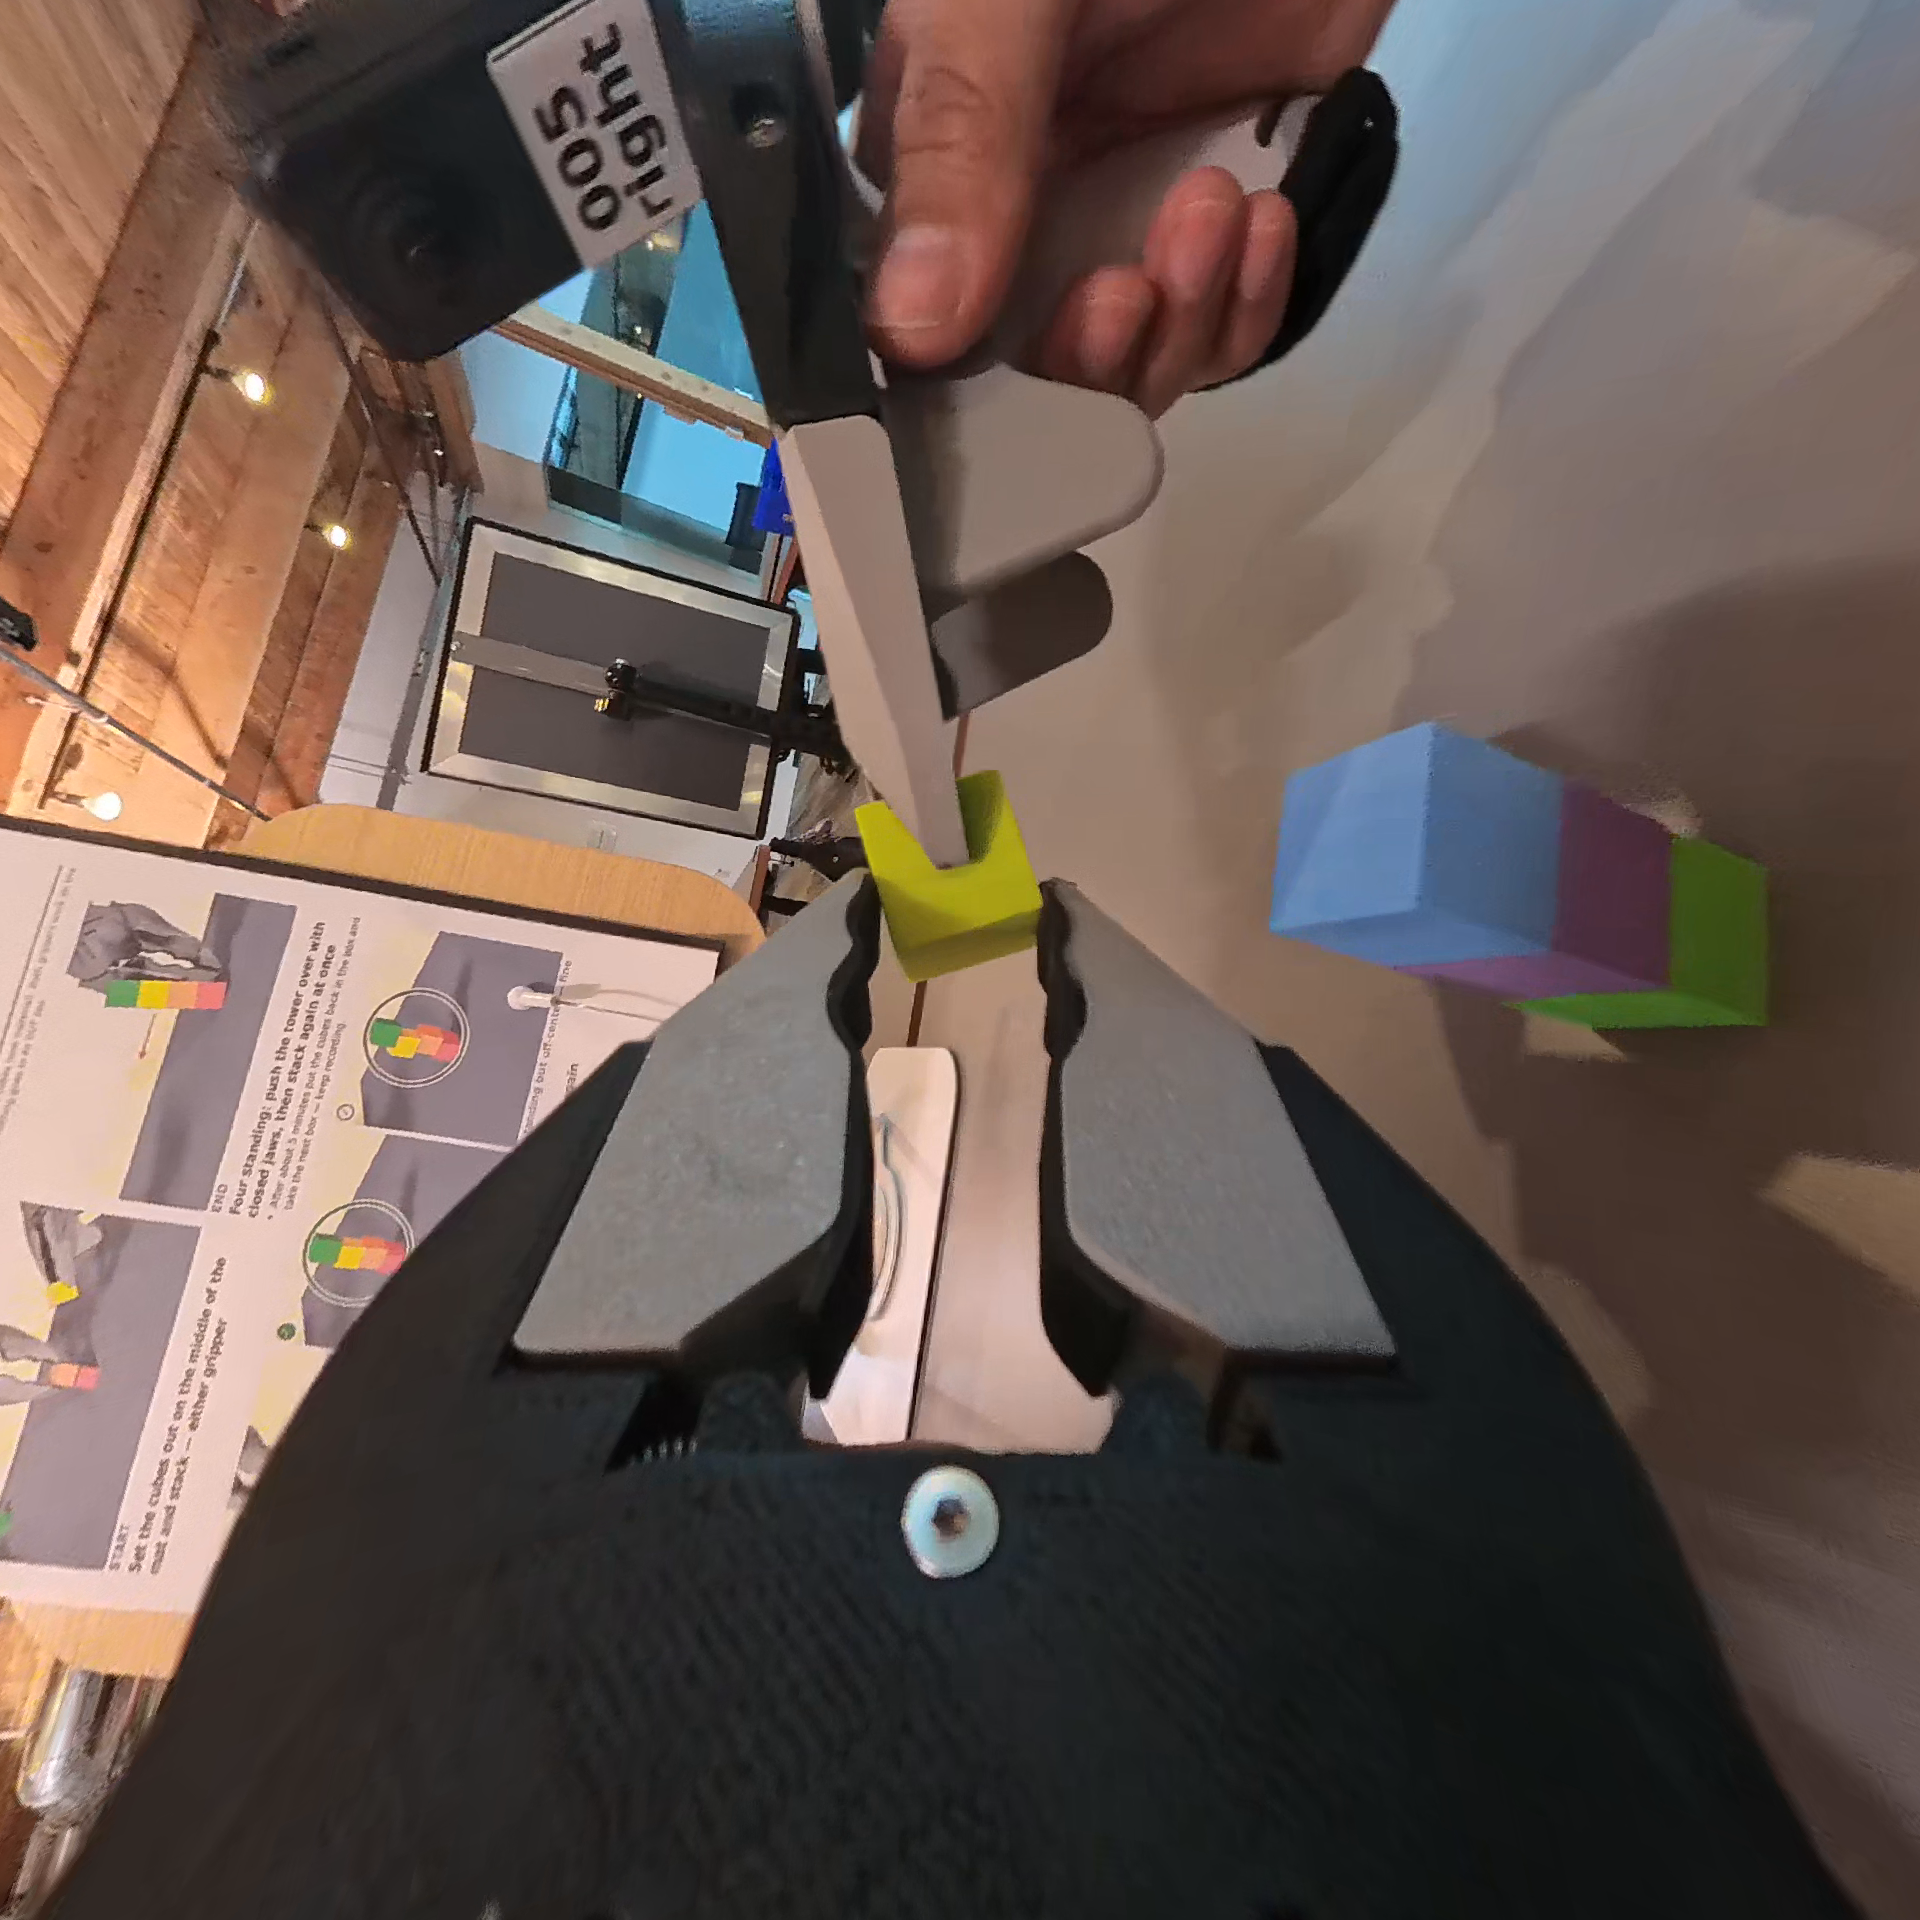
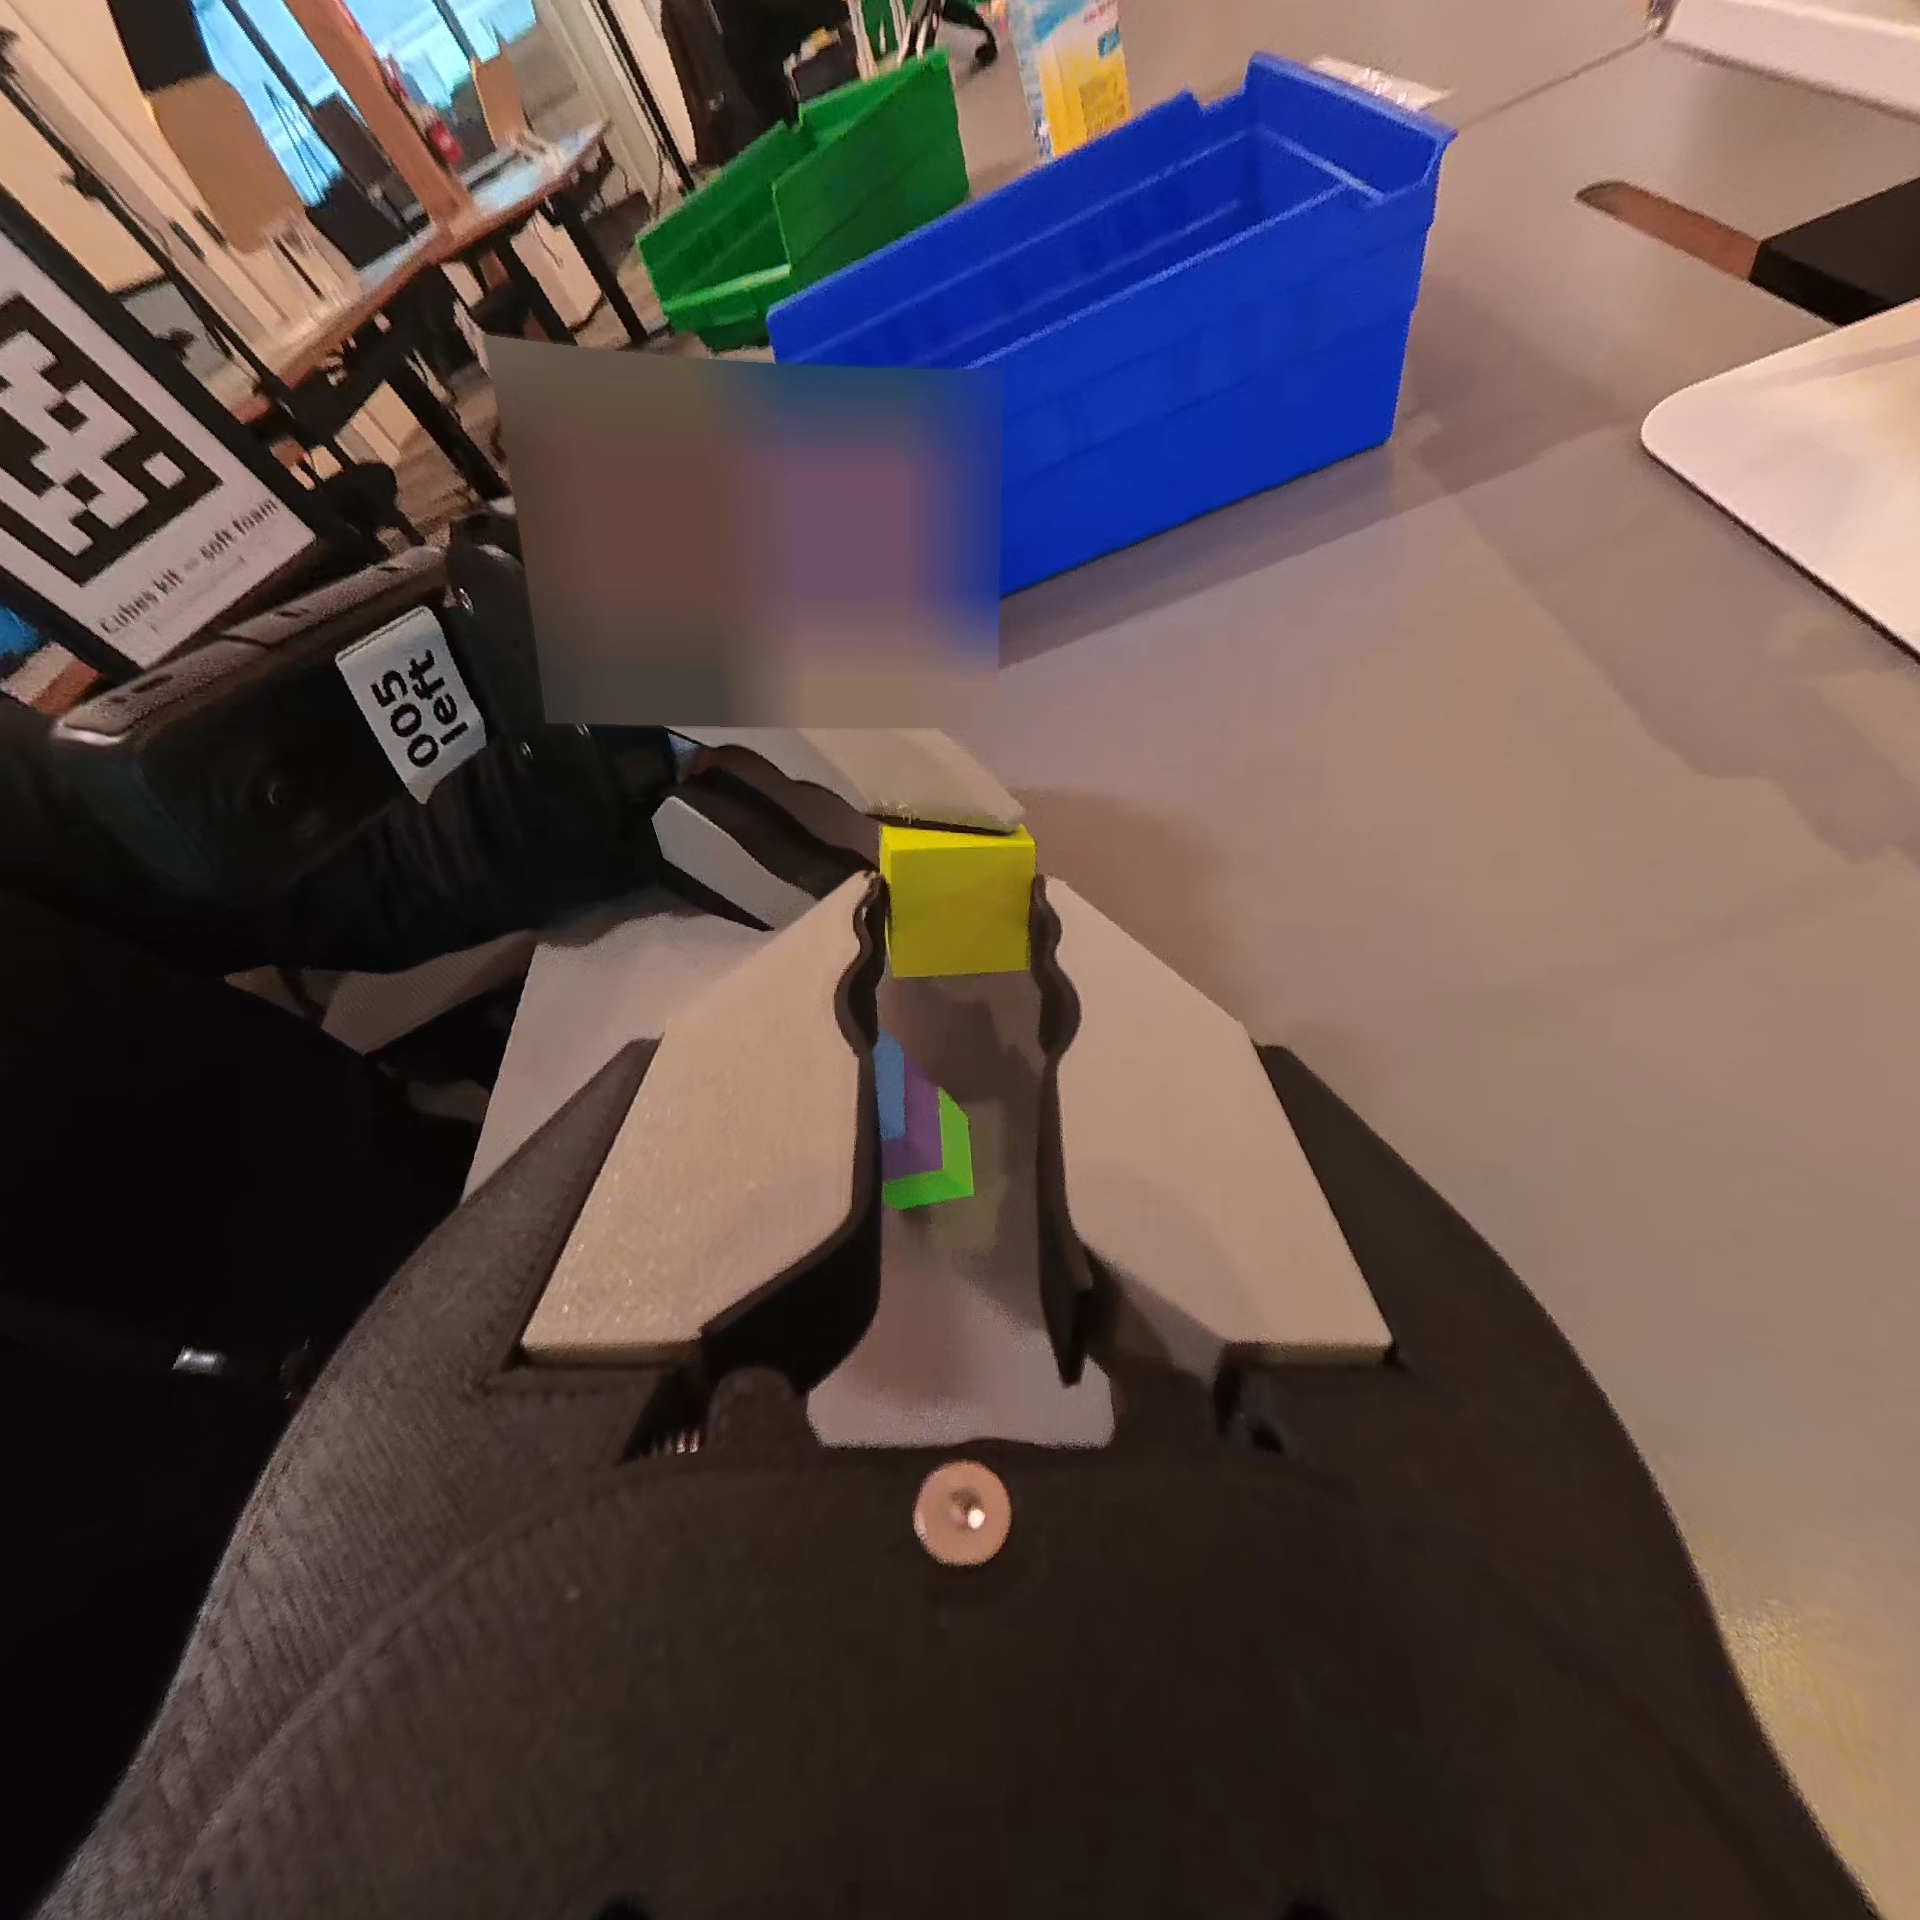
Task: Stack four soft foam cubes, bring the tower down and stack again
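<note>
Yellow-green cube (image 2: 956, 902): matt foam, dented under grey finger (image 1: 896, 665). Blue cube (image 1: 1418, 836), purple cube (image 1: 1616, 883), green cube (image 1: 1714, 925): same matt foam. Blue bin (image 2: 1195, 343): glossy plastic. Table (image 2: 1455, 883): smooth, matt grey.

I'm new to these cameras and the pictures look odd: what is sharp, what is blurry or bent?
Left wrist view: the yellow cube is sharp, but the blue cube beside it and the table smear with motion, and the scene looks turned sideways. Right wrist view: the blue bin bows from the wide lens, and a blurred patch was added afterwards.
</note>
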{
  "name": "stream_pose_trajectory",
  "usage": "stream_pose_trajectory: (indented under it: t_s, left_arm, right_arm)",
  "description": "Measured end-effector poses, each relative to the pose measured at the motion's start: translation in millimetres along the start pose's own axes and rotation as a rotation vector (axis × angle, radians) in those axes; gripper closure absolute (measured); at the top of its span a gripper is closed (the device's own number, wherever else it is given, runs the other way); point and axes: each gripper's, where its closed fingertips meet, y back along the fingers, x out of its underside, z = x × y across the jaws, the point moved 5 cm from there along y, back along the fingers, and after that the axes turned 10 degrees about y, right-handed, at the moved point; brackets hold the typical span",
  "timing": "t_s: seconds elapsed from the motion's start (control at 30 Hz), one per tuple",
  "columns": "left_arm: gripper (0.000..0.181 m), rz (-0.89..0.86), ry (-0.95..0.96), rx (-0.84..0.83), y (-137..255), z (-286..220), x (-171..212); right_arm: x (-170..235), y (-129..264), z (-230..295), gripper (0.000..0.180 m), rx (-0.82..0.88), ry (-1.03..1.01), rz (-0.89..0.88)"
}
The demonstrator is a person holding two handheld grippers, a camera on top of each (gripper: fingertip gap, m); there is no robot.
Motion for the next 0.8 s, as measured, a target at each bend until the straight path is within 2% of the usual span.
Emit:
stream_pose_trajectory:
  t_s: [0.27, 0.53, 0.63, 0.7, 0.8]
  left_arm:
    - [0.152, 0.006, -0.030, 0.007, 0, -3, -3]
    - [0.152, -0.003, -0.020, -0.022, 1, 0, -2]
    - [0.152, -0.056, 0.024, -0.052, 4, 3, -5]
    - [0.140, -0.095, 0.046, -0.091, 8, 8, -6]
    - [0.128, -0.064, 0.092, -0.036, 8, 6, 1]
  right_arm:
    - [2, 2, 3, 0.154, -0.014, -0.011, 0.041]
    - [-1, 1, 2, 0.155, -0.013, -0.020, 0.008]
    - [-3, 2, 3, 0.155, -0.030, -0.027, -0.020]
    - [-7, 5, 6, 0.155, -0.063, -0.041, -0.051]
    - [-12, 11, 7, 0.155, -0.071, -0.040, -0.085]
